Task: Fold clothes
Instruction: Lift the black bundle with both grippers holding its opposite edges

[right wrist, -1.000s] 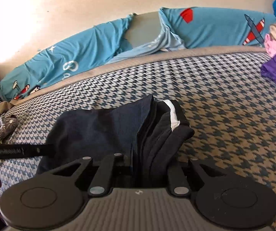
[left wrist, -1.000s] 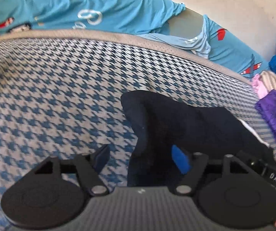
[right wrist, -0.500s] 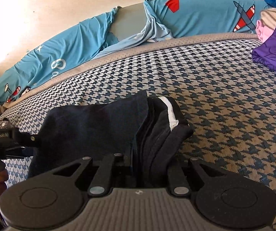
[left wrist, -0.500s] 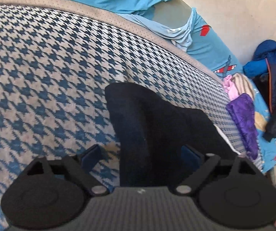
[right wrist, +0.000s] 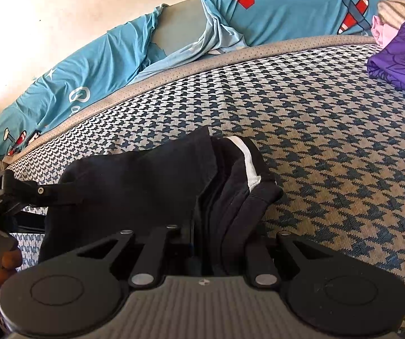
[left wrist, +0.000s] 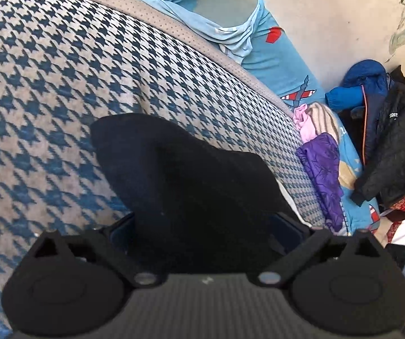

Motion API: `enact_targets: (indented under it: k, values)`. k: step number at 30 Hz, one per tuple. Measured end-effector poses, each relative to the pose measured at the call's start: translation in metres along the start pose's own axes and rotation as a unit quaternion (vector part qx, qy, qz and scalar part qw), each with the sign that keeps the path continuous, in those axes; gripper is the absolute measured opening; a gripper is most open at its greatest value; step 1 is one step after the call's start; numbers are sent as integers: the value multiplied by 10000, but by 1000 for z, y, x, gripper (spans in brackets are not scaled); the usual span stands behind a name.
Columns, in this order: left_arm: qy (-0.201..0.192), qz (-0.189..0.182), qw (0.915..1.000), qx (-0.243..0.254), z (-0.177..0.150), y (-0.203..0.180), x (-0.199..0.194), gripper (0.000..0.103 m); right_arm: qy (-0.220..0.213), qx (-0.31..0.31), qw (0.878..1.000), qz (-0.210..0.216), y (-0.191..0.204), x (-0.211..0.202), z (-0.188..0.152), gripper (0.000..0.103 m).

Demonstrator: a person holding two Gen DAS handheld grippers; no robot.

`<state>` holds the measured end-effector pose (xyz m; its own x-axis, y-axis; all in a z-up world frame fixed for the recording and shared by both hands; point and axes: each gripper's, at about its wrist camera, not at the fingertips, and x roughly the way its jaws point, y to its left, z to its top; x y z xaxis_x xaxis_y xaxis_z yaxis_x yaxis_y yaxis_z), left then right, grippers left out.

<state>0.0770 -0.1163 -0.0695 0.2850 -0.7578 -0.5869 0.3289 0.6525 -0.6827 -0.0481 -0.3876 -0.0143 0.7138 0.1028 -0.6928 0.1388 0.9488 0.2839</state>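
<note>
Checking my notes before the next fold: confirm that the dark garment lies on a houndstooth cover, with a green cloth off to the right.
Not quite. The cloth to the right is purple, not green, as the right wrist view shows. The dark garment does lie on the houndstooth cover.

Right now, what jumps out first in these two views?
The dark garment with a white stripe, bunched in the middle of the blue-and-white houndstooth bed cover. The right claw is shut on its folded edge, while the left claw straddles the other end with its jaws opening, cloth between them. Beyond lie a turquoise sheet with plane prints along the wall and a purple garment at the bed's edge.
</note>
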Motion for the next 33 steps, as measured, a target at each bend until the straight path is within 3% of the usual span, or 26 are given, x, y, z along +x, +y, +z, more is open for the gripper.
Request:
enact_targets:
  k: [4, 6, 8, 11, 14, 21, 26, 27, 30, 33]
  values:
    - [-64, 99, 9999, 41, -2, -6, 2, 99, 24, 70, 10000, 14, -1, 3, 0, 14]
    - [-137, 302, 9993, 164, -4, -12, 1, 91, 33, 56, 10000, 11, 0, 4, 1, 14]
    - [-184, 554, 9978, 302, -7, -16, -1, 73, 26, 6, 10000, -8, 2, 5, 0, 14]
    - [-265, 746, 9967, 201, -9, -14, -5, 54, -1, -115, 9999, -67, 5, 6, 0, 14]
    - [-320, 747, 9967, -28, -8, -6, -11, 47, -15, -229, 9996, -135, 8, 7, -1, 14]
    - [-259, 788, 9965, 119, -9, -4, -10, 51, 15, -8, 9999, -108, 3, 5, -1, 21]
    - [-184, 627, 9972, 364, -6, -15, 1, 82, 41, 86, 9999, -115, 2, 4, -1, 28]
    - [-174, 646, 9967, 453, -6, -19, 4, 83, 47, 102, 9999, -104, 2, 5, -1, 29]
    - [-212, 922, 9922, 812, -10, -34, 12, 81, 27, 82, 9999, -70, 4, 7, 0, 33]
    - [-305, 1294, 9855, 1055, -15, -43, 15, 60, -26, -42, 10000, -73, 7, 9, 0, 31]
